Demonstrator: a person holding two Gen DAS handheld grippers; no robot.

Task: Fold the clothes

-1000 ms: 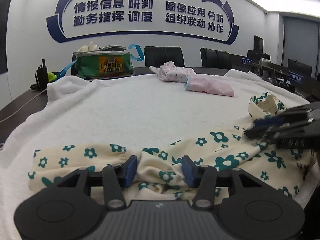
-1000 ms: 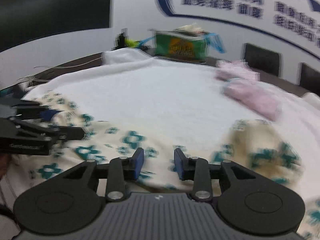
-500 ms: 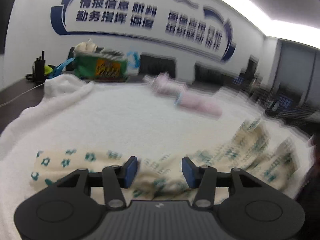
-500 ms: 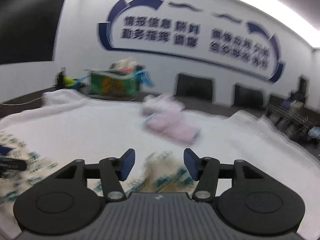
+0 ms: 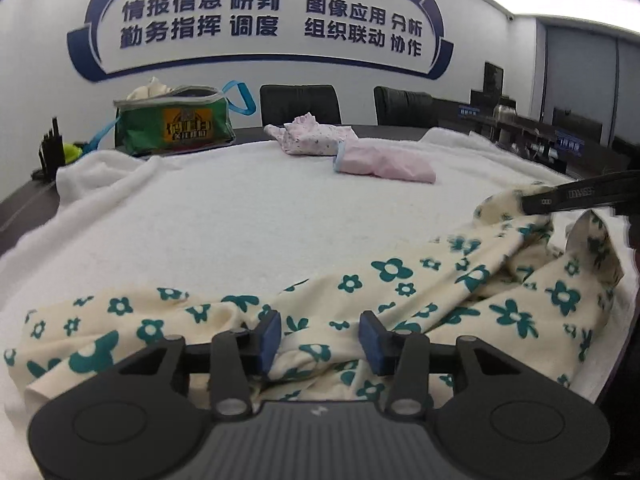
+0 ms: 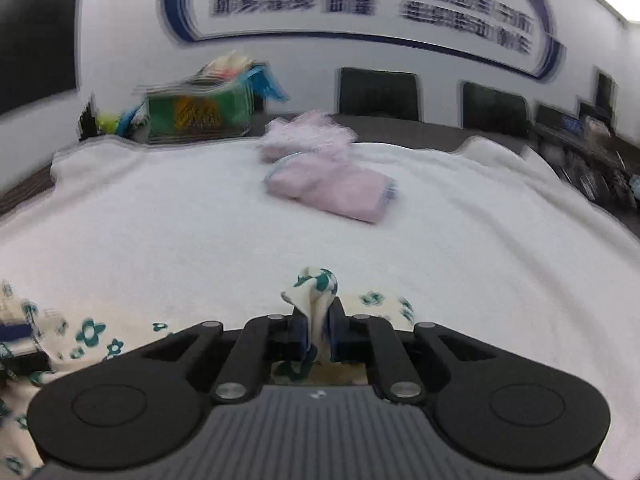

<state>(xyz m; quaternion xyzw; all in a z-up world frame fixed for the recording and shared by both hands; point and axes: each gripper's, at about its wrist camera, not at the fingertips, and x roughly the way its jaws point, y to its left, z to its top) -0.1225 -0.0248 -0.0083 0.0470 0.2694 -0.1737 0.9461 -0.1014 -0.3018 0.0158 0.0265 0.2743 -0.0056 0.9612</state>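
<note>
Your right claw [image 6: 318,330] has just closed, and now pinches a fold of the cream cotton garment with teal flowers [image 5: 400,292], which lies across the lower frame on the white fluffy towel [image 5: 240,216] covering the desk. Your left claw [image 5: 320,338] stands half open, the cloth bunched between its blue pads [image 5: 270,334]; whether they press it I cannot tell.

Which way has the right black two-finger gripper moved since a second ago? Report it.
Yes. The right gripper swung right: the green zippered bag shifted from above it to its upper left. Its jaws just closed, pinching the cream floral garment.
</note>
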